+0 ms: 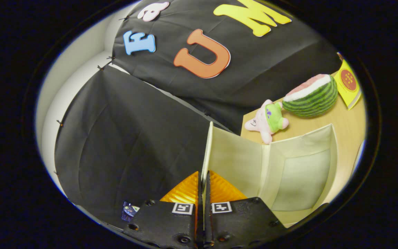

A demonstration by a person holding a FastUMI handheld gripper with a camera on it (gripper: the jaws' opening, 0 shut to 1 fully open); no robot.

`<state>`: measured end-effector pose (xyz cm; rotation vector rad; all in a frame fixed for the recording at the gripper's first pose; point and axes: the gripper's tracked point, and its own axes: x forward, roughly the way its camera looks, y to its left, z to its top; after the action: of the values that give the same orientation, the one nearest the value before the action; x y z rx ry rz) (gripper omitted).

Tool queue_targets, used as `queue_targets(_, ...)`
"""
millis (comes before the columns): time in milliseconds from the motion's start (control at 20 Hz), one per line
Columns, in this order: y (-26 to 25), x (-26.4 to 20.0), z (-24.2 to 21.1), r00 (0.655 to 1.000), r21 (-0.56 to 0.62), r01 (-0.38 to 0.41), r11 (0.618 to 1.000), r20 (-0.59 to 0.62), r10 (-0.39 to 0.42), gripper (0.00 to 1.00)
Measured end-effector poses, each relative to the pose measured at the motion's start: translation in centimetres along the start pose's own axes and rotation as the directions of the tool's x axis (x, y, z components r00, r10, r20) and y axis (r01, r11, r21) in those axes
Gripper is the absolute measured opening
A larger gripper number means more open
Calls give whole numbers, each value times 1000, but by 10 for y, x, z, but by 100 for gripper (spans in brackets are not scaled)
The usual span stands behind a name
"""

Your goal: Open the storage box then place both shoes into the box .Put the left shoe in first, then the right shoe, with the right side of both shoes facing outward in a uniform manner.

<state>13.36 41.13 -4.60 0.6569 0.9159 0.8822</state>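
The cream storage box [299, 173] stands on the wooden table [347, 128], seen at a tilt, with its pale inner walls showing just ahead and to the right of my fingers. Its thin cream lid panel [235, 160] is swung up, and the panel's edge runs straight into my gripper [203, 185]. Both fingers are pressed together on that edge, so the gripper is shut on the lid. The inside of the box that I can see holds nothing.
Beyond the box on the table lie a pink star plush [267, 120] and a watermelon-slice plush [311, 96], with a yellow booklet [348, 84] farther back. Black cloth wall hangs to the left of the box.
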Motion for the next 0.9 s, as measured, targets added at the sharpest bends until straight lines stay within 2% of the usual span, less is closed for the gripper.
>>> queue_targets(100,-15,0,-18,994,-51,106,993,-33,-108,25)
queue_targets(200,-30,-3,-28,978,-125,192,973,-61,-201,53)
queue_targets(300,-51,-12,-37,946,-212,291,933,-79,-313,81)
queue_targets(400,-82,-26,-37,893,-295,413,861,-54,-447,89)
queue_targets(500,-109,-36,-43,848,-333,485,809,-46,-527,93)
queue_targets(550,-117,-39,-50,842,-336,484,808,-74,-535,98)
queue_targets(600,-122,-43,-56,838,-340,478,810,-100,-537,99)
queue_targets(900,-180,-96,-50,773,-384,557,737,-84,-628,99)
